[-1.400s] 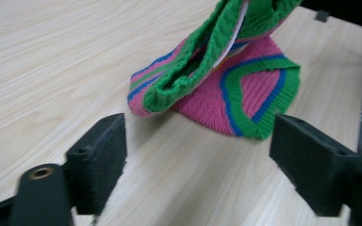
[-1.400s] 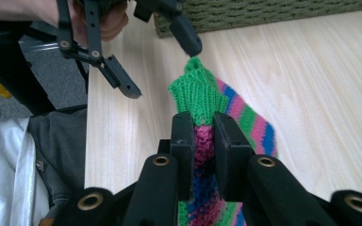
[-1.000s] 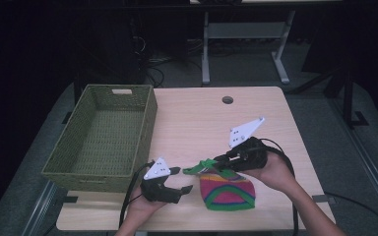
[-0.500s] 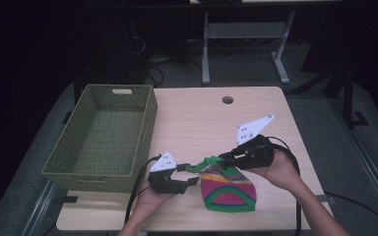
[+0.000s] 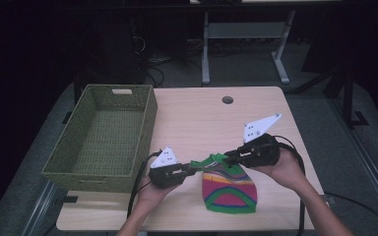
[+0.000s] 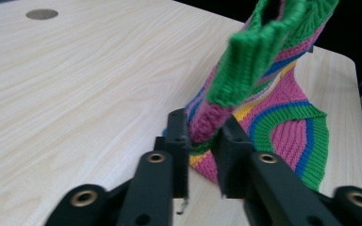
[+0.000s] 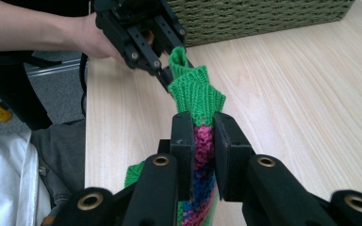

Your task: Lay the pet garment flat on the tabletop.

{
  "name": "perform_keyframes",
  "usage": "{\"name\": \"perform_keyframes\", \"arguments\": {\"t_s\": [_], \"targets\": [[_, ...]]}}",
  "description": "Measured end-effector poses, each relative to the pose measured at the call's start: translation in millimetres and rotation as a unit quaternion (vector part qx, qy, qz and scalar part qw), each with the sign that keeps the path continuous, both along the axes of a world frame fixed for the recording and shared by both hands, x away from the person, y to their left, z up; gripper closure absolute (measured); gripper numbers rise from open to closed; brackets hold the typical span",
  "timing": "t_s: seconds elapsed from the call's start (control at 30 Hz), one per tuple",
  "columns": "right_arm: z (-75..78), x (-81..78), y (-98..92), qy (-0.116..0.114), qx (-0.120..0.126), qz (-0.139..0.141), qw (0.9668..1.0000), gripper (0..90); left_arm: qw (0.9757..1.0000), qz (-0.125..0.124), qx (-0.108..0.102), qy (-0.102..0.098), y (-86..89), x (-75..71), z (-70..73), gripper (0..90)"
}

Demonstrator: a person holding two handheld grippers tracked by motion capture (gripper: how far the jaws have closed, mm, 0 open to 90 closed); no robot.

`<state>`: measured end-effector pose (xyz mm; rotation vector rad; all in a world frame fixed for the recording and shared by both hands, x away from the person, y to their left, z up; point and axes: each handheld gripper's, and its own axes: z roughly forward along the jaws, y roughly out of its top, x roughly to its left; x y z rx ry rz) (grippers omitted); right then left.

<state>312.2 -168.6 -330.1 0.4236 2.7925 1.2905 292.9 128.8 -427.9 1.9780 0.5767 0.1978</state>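
Note:
A knitted piece [image 5: 229, 189] striped pink, green, blue and yellow lies near the table's front edge, its green ribbed cuff [image 7: 195, 94] lifted off the wood. My left gripper [image 5: 193, 167] has just been closing, and its jaws now pinch the cuff's left side [image 6: 201, 136]. From the other side, my right gripper [image 5: 228, 156] is shut on the same cuff, with the knit squeezed between its pads [image 7: 202, 136]. The two grippers face each other, with the cuff stretched between them. In the right gripper view the left gripper [image 7: 162, 70] sits just beyond the cuff.
A green woven basket [image 5: 147, 123] stands empty at the table's left, close behind my left hand. The light wooden table [image 5: 202, 118] has a round cable hole [image 5: 227, 100] at the back. A desk frame stands beyond it.
My left gripper moved right to the knitted piece's cuff and its jaws closed on it. The right gripper kept its hold on the cuff and hardly moved.

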Motion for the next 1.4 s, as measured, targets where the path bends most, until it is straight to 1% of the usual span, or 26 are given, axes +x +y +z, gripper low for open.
{"name": "perform_keyframes", "arguments": {"t_s": [0.07,0.13,0.27,0.37,0.4,0.43,0.47,0.53,0.6,0.63,0.7,0.8,0.87,1.0,1.03,1.07,1.1,1.2,1.3,1.4], "targets": [[-1.1,1.2,-2.8,0.000,0.000,-0.003,1.0000,79.0,1.0000,-0.002,0.001,0.001,-0.7,0.6,3.6,79.2],[-2.5,2.3,-5.6,0.003,0.000,-0.008,1.0000,79.0,1.0000,-0.003,0.005,-0.003,-1.6,1.6,7.1,80.3],[-4.2,3.5,-11.0,0.004,0.000,-0.015,0.9999,79.0,0.9999,-0.003,0.010,-0.004,-3.9,3.8,11.6,81.3],[-5.3,4.3,-14.2,0.004,-0.004,-0.018,0.9998,79.0,0.9998,-0.007,0.019,-0.006,-5.9,4.9,14.4,81.7],[-5.5,4.6,-15.2,0.006,-0.004,-0.020,0.9998,79.0,0.9998,-0.007,0.018,-0.006,-6.7,5.0,15.3,81.7],[-5.9,5.6,-16.6,0.002,-0.005,-0.020,0.9998,79.0,0.9997,-0.008,0.020,-0.008,-7.4,5.3,16.5,82.0],[-5.8,5.3,-17.6,0.007,-0.003,-0.023,0.9997,79.0,0.9997,-0.006,0.021,-0.010,-8.3,5.5,17.5,82.1],[-5.6,6.0,-19.8,0.004,-0.003,-0.025,0.9997,79.0,0.9996,-0.007,0.026,-0.011,-9.3,6.7,20.4,82.1],[-5.2,6.1,-21.1,0.005,0.000,-0.025,0.9997,79.0,0.9993,-0.005,0.033,-0.019,-10.1,7.4,24.4,82.3],[-4.9,5.7,-21.5,0.006,-0.001,-0.026,0.9996,79.0,0.9992,-0.004,0.033,-0.023,-10.1,7.8,26.5,82.4],[-4.5,6.4,-22.2,0.004,0.000,-0.028,0.9996,79.0,0.9991,-0.002,0.035,-0.024,-10.5,8.5,30.8,82.4],[-5.2,8.7,-23.4,0.009,-0.002,-0.030,0.9995,79.0,0.9986,0.006,0.046,-0.027,-11.3,11.1,35.8,82.7],[-5.9,10.4,-23.6,0.009,-0.002,-0.031,0.9995,79.0,0.9983,0.007,0.051,-0.027,-12.2,13.8,38.0,82.7],[-8.5,14.5,-22.9,0.010,-0.008,-0.036,0.9993,79.0,0.9982,0.011,0.053,-0.024,-14.8,21.3,40.9,82.7],[-9.9,16.8,-23.2,0.007,-0.010,-0.036,0.9993,79.0,0.9982,0.010,0.054,-0.022,-15.7,22.9,41.3,82.7],[-10.7,18.1,-23.7,0.013,-0.011,-0.039,0.9991,79.0,0.9981,0.010,0.057,-0.023,-16.9,24.3,41.4,82.7],[-11.9,20.1,-24.5,0.013,-0.012,-0.040,0.9990,79.1,0.9979,0.009,0.059,-0.022,-17.8,25.8,41.7,82.7],[-14.1,23.7,-27.4,0.022,-0.011,-0.049,0.9985,79.1,0.9980,0.011,0.058,-0.020,-20.5,29.8,41.6,82.7],[-15.9,26.2,-29.9,0.024,-0.012,-0.052,0.9983,79.1,0.9978,0.011,0.062,-0.019,-23.7,32.5,40.3,82.6],[-17.3,28.1,-30.2,0.023,-0.016,-0.057,0.9980,79.0,0.9979,0.015,0.061,-0.016,-26.5,35.8,38.3,82.6]]}}
